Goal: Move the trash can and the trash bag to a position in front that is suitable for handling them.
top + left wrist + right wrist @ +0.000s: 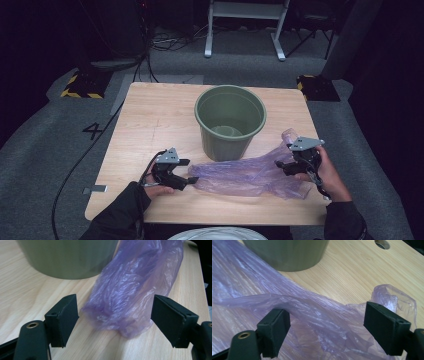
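A tall green plastic bucket (229, 121) stood mid-table on the light wooden table (145, 120); a crumpled purple plastic bag (245, 175) lay just before it.

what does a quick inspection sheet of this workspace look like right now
surface: light wooden table, bare around the things.
job's things: purple plastic bag lies crumpled flat in front of the green bucket, which stands upright, mouth up.
clutter: nothing seen on the table.
grippers: left gripper open, bag's end between its jaws, pads not pressing; right gripper open over the bag's other end.
cables: black cable runs across the floor left of the table; more by the far wall.
surroundings: grey carpet, yellow-black striped feet, white frame legs behind.
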